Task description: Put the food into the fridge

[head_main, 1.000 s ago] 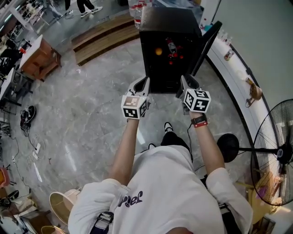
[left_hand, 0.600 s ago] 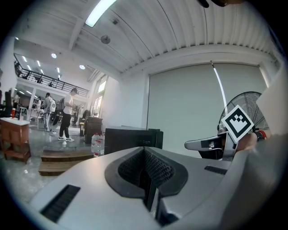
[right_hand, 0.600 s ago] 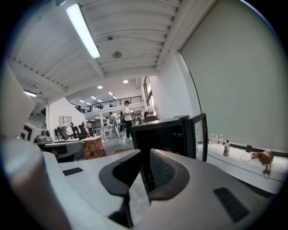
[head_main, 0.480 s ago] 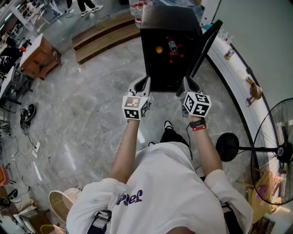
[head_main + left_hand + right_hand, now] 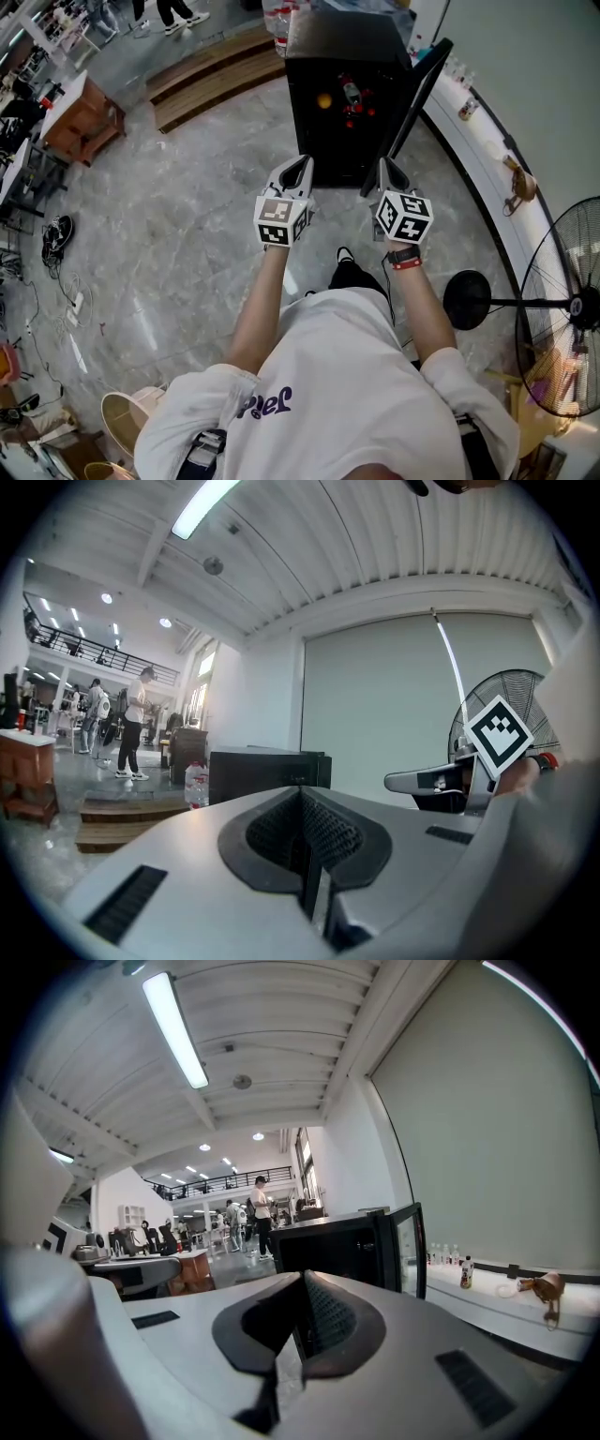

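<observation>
The fingers (image 5: 267,834) of my left gripper (image 5: 302,164) are pressed together, ribbed pad against ribbed pad, with nothing caught between them. The right gripper (image 5: 386,166) is the same: its fingers (image 5: 328,1312) meet along one seam and hold nothing. I hold both grippers up side by side in front of my chest, their tips aimed at the fridge (image 5: 347,47), near it but not touching.

The fridge is a small black cabinet standing on the marble floor (image 5: 187,216), and its door (image 5: 420,89) is swung open to my right. The food is inside, on the lit shelves: one round orange piece (image 5: 324,101) to the left and a cluster of red items (image 5: 356,105) beside it. They are too small for me to say what kind of food each is.

I judge the loading to be mostly done, since food is in the fridge and I carry none. I see no other food waiting on the floor nearby. What seems left is to shut the door.

As for writing, the marker cubes (image 5: 405,216) show only black and white squares. The small bottles (image 5: 465,1272) on the white ledge (image 5: 487,141) have labels I cannot read. The dark script on my white shirt (image 5: 267,408) is not legible either.
</observation>
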`<action>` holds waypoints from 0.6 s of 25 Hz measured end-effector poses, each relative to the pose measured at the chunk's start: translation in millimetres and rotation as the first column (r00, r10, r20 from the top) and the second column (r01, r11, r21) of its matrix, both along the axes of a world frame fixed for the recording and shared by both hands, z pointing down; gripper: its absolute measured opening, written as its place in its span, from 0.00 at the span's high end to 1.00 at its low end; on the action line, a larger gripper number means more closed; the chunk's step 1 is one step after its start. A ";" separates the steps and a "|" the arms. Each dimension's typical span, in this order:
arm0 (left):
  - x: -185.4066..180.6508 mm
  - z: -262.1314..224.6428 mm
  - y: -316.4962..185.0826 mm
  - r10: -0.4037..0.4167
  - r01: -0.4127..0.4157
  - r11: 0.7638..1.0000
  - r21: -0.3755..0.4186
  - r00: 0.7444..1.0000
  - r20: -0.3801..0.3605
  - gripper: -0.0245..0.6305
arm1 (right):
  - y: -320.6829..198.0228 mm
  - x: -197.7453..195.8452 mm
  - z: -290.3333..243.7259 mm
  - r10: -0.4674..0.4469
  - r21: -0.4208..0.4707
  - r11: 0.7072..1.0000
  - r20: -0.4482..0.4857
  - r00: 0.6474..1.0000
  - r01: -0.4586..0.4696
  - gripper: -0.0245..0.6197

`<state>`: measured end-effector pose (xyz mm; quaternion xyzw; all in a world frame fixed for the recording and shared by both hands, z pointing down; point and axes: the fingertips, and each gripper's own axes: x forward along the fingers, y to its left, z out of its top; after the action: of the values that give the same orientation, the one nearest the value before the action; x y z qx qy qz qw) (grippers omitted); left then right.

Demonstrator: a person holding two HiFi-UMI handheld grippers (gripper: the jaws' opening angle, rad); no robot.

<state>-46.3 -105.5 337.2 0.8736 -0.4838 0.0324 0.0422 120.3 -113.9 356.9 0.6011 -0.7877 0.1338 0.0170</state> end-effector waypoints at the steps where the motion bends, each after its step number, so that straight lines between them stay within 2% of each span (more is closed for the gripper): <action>1: 1.3 -1.7 1.0 0.003 -0.003 1.000 0.005 1.000 0.000 0.93 | 1.3 0.0 -0.5 0.001 0.002 1.000 0.000 1.000 -0.001 0.94; 8: -4.4 -0.9 1.9 -0.020 0.020 1.000 0.000 1.000 -0.002 0.93 | 7.0 13.6 -5.6 0.060 0.031 0.998 -0.015 0.998 -0.060 0.94; 15: -10.6 1.0 1.6 -0.038 0.037 0.999 -0.003 0.999 -0.008 0.93 | 11.4 13.7 -0.4 0.044 0.006 0.999 -0.053 0.998 -0.043 0.94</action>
<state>-56.9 -104.0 338.3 0.8644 -0.4999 0.0287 0.0460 133.9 -102.6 356.5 0.6215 -0.7740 0.1164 0.0337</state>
